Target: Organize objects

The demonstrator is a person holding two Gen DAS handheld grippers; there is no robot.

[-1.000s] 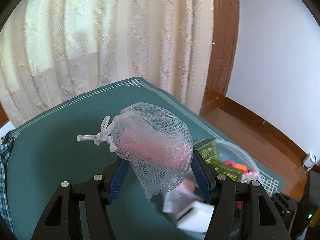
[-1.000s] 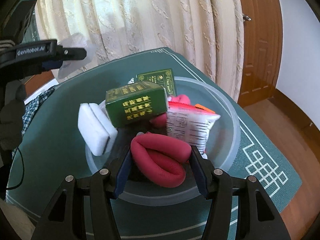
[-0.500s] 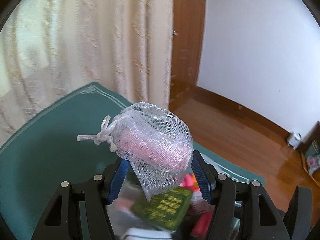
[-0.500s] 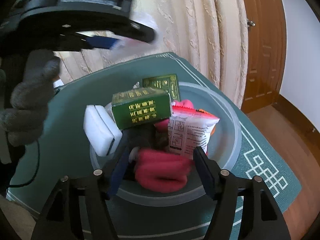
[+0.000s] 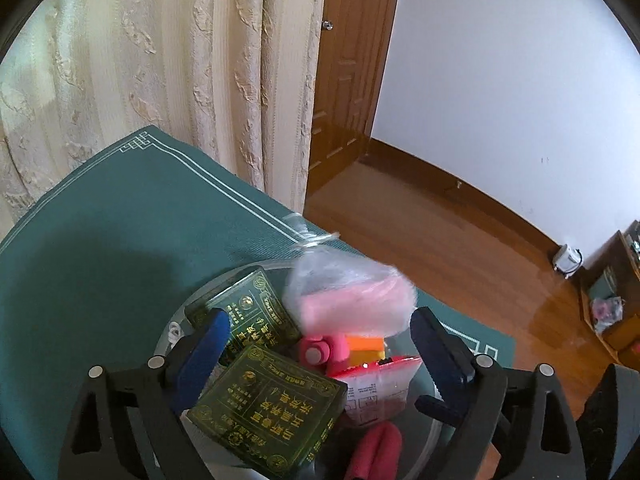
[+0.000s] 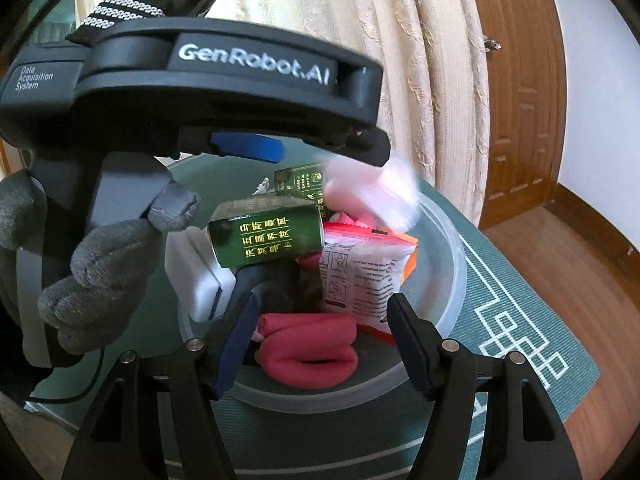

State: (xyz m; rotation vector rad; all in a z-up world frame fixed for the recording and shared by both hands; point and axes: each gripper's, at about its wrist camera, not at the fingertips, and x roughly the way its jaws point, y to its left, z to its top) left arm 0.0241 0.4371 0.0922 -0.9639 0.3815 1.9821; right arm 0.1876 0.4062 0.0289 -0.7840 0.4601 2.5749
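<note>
Inspector: Jaws first. Left?

Recorder: Left gripper point(image 5: 318, 316) is opening, pads spread wide. The pouch point(image 5: 352, 300) sits just ahead of the fingertips, blurred. No pad presses on it that I can see.

Inspector: Which way does it lie?

Recorder: Its long axis runs across the jaws, pad to pad, with the knotted neck pointing away toward the mat point(image 5: 100, 220). It hangs over the far half of the bowl point(image 6: 454, 272), above the pile. Whether it touches the pile yet, I cannot tell.

Inspector: Right?

Recorder: Right gripper point(image 6: 322, 302) stands part open over the bowl's near rim. The roll point(image 6: 308, 356) lies between its fingers, long axis crosswise, with a gap showing on one side. Not gripped.

Inspector: Which hand is nearer the pouch?

Recorder: The left, plainly. Seen from the right wrist, the left tool, in a gloved hand point(image 6: 88, 280), hangs over the bowl and the pouch is at its tip. The right is well short of it, with the whole pile between.

Inspector: Count.

Recorder: One bowl. In it, two green boxes, one flat at the back point(image 5: 244, 316), one tilted on top point(image 5: 268, 404). One printed packet point(image 6: 360, 272), upright. One white block point(image 6: 200, 280) against the rim. One roll. One pouch arriving. An orange piece and a pink cylinder are half buried; I cannot name them.

Inspector: Judgement?

Recorder: The pouch looks released over the bowl. Nothing loose shows on the mat.
</note>
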